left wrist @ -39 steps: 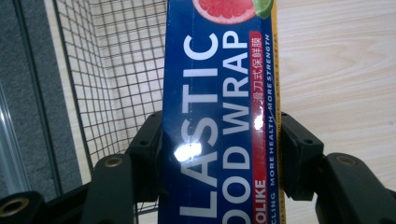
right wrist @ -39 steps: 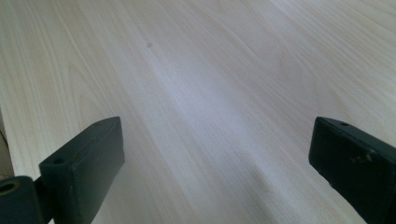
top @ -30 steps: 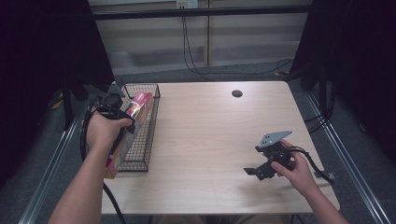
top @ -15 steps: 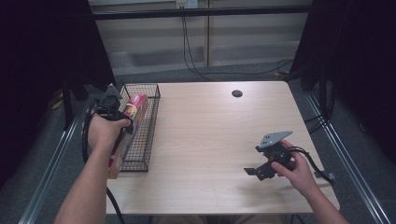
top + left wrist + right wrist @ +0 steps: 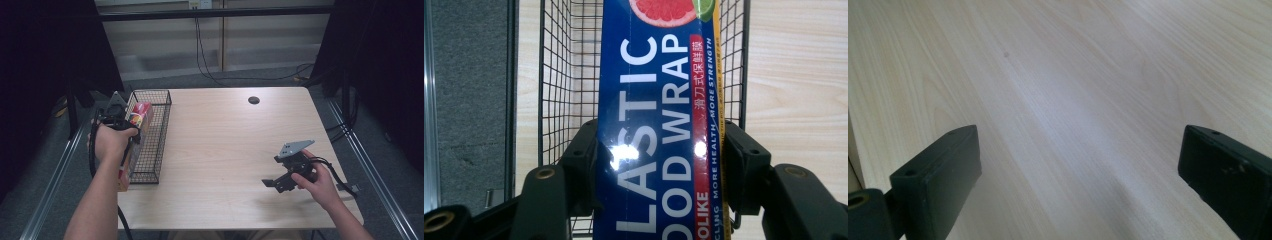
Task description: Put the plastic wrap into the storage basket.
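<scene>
Lab-like recording setup, pale wood surface (image 5: 225, 150) with a cable port (image 5: 253, 100), black curtains (image 5: 385, 75) at both sides, loose cables (image 5: 210, 65) along the back wall, grey carpet floor (image 5: 50, 170), metal rails (image 5: 372, 165)

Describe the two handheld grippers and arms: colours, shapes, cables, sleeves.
Both grippers are black, each with two blocky, flat-faced jaws. The left gripper and right gripper each carry a grey three-cornered plate with small holes on top. A black cable trails from each, looping under the left hand. Brass-coloured screws show at the jaw bases. Forearms are bare, no sleeves or gloves visible.
</scene>
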`<state>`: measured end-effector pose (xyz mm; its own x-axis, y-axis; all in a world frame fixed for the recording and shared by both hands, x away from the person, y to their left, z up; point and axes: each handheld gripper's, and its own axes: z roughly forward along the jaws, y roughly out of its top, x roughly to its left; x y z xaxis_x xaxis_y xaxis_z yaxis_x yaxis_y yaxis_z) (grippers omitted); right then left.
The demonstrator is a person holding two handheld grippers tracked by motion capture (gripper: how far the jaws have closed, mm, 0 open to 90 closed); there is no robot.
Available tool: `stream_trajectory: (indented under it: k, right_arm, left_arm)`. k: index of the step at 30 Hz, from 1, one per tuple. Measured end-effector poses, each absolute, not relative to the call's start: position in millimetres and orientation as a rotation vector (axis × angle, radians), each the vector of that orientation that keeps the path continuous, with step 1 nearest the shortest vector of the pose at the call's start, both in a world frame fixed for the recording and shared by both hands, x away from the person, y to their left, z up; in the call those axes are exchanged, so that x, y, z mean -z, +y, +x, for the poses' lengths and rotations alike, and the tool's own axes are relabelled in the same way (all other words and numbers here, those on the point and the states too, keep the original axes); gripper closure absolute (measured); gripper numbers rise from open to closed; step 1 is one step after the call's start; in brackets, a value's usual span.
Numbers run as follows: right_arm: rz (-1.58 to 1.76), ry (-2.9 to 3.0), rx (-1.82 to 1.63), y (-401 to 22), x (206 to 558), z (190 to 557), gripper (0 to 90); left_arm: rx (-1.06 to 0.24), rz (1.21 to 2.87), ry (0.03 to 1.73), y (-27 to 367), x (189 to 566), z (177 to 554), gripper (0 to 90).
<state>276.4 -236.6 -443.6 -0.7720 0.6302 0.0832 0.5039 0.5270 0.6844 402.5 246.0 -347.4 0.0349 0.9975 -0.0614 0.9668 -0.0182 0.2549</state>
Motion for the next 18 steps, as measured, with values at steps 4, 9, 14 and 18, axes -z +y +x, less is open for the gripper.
stream_trajectory:
  k: [4,9,14,18]
  right_arm:
    - [0.976,2.591,-1.061,-236,444,276,3.4]
    - [0.974,2.598,-1.058,-234,445,277,3.4]
    - [0.964,2.602,-1.070,-233,445,277,3.4]
    - [0.961,2.599,-1.072,-232,445,278,3.4]
  left_arm:
    - [-0.199,2.070,2.041,248,350,404,43.6]
    - [-0.190,2.047,2.080,246,358,405,43.5]
    - [-0.168,2.043,2.100,246,367,405,43.5]
    - [-0.168,2.040,2.106,246,371,405,43.4]
